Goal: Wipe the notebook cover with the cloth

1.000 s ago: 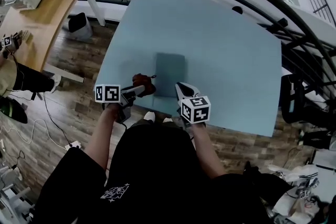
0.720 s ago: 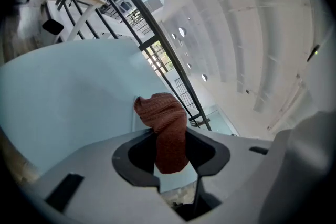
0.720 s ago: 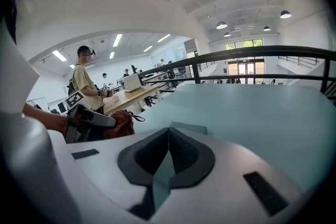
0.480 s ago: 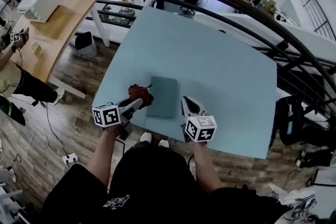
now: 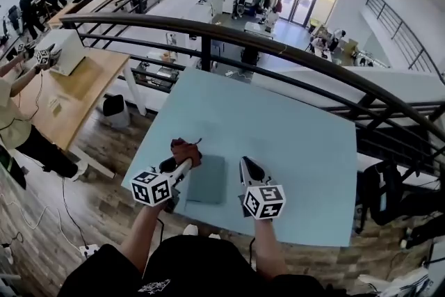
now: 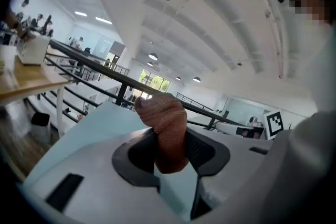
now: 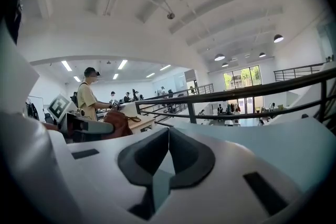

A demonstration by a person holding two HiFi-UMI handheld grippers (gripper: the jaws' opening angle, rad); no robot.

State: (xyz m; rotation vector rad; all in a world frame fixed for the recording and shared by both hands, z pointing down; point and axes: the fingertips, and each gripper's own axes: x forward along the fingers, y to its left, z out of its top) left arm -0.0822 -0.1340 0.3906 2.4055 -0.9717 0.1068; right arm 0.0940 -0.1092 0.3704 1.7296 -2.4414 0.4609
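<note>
The left gripper is clamped on the soft, bunched brown cloth, probably light and best pinched mid-wad, just left of the thin, stiff notebook lying flat near the bench's front edge, while the right gripper, jaws together, holds nothing.

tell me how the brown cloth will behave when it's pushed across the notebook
Probably floppy: the cloth bunches into a soft wad in the shut left claw. Likely light, since it sticks up without sagging much. It may drag rather than slip on the flat notebook.
</note>
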